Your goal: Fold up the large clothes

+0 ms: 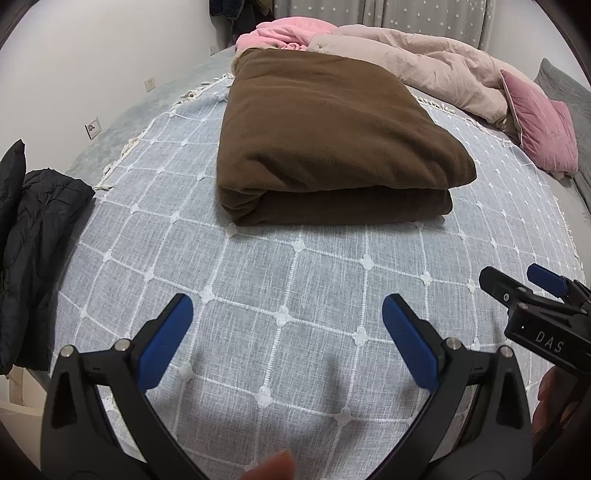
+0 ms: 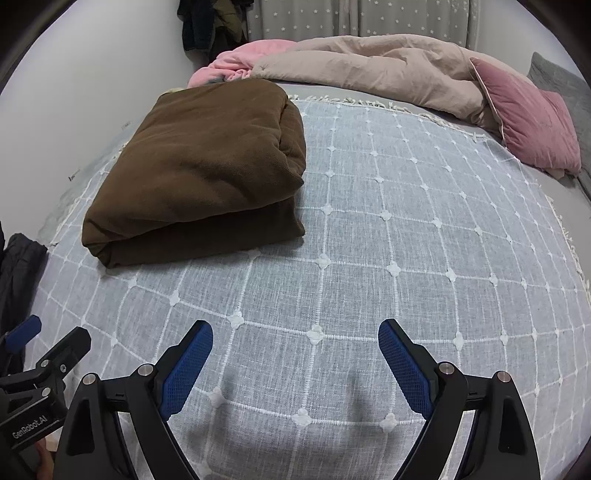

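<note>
Left gripper [image 1: 288,339], right gripper [image 2: 295,363]: jaws apart, empty, over near bedspread [image 2: 388,240]. Brown garment [image 1: 325,147] folded, far-left. Judgement: fold looks done; next piece likely black jacket [image 1: 33,236], near-left; grasp edges evenly.

Premises: a bedroom in a private home. The bed [image 2: 369,240], taken as reference, fills most of both views and is covered by a grey-blue throw with a white grid and fringed edge. At its far side lie a rumpled beige duvet [image 2: 388,66], a pink blanket [image 2: 236,59] and a pink cushion [image 2: 528,122]. Beyond the bed hang star-patterned curtains [image 2: 369,18]. Left of the bed stands a plain white wall with socket plates [image 1: 92,128]; dark clothing [image 2: 207,22], apparently hung, shows in the far corner.
</note>
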`<move>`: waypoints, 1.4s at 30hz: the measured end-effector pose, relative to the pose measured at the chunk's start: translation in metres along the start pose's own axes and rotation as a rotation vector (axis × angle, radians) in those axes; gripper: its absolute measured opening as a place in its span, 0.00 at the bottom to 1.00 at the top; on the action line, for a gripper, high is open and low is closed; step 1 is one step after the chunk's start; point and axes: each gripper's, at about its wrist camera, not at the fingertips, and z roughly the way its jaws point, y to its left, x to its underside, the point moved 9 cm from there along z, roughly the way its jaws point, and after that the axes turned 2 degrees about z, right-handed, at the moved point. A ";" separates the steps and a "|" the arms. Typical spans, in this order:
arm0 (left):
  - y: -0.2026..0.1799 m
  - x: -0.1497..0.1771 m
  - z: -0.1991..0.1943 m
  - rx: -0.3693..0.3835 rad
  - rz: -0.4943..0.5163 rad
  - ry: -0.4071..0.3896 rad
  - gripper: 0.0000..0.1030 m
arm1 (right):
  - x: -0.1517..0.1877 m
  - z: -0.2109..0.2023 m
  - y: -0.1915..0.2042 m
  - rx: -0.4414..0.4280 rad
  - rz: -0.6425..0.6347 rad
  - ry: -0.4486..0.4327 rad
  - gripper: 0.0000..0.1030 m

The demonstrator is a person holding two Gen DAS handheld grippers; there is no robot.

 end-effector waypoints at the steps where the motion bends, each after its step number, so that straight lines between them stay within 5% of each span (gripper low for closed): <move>1: 0.000 0.000 0.000 0.000 0.000 0.000 0.99 | 0.000 0.000 0.000 0.001 -0.001 0.000 0.90; 42: 0.002 0.001 0.002 0.004 -0.004 0.010 0.99 | 0.002 0.000 0.002 0.003 -0.011 0.011 0.90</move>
